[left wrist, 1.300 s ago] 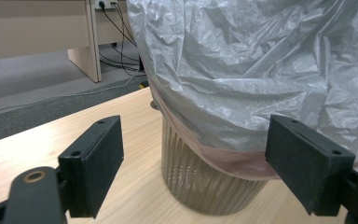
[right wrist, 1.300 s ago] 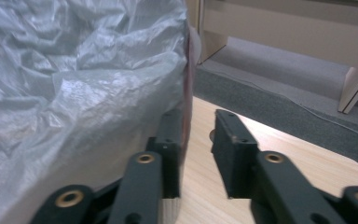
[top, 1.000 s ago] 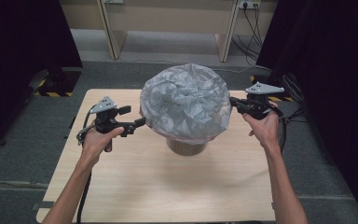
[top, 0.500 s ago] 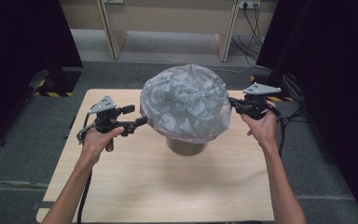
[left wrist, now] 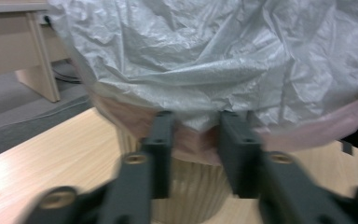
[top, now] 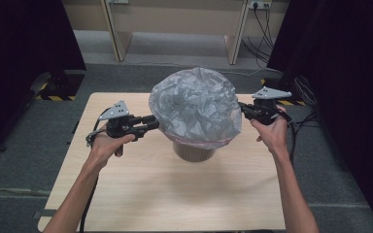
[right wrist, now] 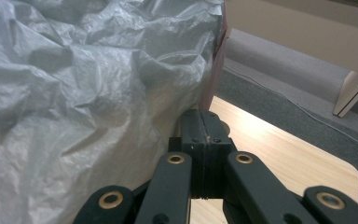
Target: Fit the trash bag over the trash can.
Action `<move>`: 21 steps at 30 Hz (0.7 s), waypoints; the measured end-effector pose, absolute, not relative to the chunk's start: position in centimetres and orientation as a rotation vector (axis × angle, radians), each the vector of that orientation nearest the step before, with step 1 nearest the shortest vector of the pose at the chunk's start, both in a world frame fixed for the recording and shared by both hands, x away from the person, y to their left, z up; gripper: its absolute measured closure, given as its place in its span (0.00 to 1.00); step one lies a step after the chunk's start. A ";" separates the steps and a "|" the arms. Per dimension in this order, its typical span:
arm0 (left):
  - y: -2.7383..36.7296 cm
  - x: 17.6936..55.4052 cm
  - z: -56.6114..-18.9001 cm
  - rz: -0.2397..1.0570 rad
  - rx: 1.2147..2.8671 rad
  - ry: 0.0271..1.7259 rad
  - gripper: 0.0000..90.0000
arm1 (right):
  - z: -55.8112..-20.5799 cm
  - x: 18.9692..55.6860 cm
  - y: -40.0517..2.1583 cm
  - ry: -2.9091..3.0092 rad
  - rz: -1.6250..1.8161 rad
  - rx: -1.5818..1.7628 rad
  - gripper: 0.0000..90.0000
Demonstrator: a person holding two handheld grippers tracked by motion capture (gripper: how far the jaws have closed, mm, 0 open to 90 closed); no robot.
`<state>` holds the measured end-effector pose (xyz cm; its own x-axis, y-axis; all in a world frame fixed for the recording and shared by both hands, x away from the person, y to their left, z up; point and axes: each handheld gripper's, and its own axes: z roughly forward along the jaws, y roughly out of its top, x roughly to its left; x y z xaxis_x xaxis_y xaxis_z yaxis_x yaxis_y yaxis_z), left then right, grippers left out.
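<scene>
A crumpled grey plastic bag point(top: 194, 104) with a pink hem balloons over a round wooden bin point(top: 192, 153) at the middle of the table. My left gripper point(top: 153, 124) is at the bag's left lower edge. In the left gripper view its jaws point(left wrist: 198, 123) stand apart, with the pink hem of the bag point(left wrist: 214, 56) between them, above the bin's wall point(left wrist: 191, 186). My right gripper point(top: 242, 108) is at the bag's right side. In the right gripper view its jaws point(right wrist: 204, 121) are pressed together on the edge of the bag point(right wrist: 74, 93).
The light wooden table point(top: 175, 194) has bare room in front of the bin and at both sides. Beyond its far edge are a grey floor, desk legs point(top: 116, 34) and cables. Dark curtains hang left and right.
The left gripper has edged slightly toward the bag's rim. The right gripper and the bag stay about where they were.
</scene>
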<state>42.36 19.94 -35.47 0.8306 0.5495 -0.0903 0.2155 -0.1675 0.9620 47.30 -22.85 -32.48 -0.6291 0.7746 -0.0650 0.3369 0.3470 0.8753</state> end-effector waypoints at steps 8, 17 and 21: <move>19.6 42.2 -35.5 0.340 1.760 0.568 1.00 | -32.5 47.4 -23.0 2.139 1.225 0.968 1.00; 20.4 42.2 -36.0 0.379 1.793 0.626 1.00 | -32.8 47.4 -23.2 2.135 1.201 0.975 1.00; 20.8 42.7 -37.1 0.393 1.809 0.660 1.00 | -33.4 47.6 -23.1 2.151 1.179 0.983 1.00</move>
<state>42.70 20.82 -37.09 0.7884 0.6126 -0.0550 0.2432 -0.2283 0.9427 47.56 -23.05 -33.36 -0.6184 0.7820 -0.0780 0.3550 0.3665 0.8600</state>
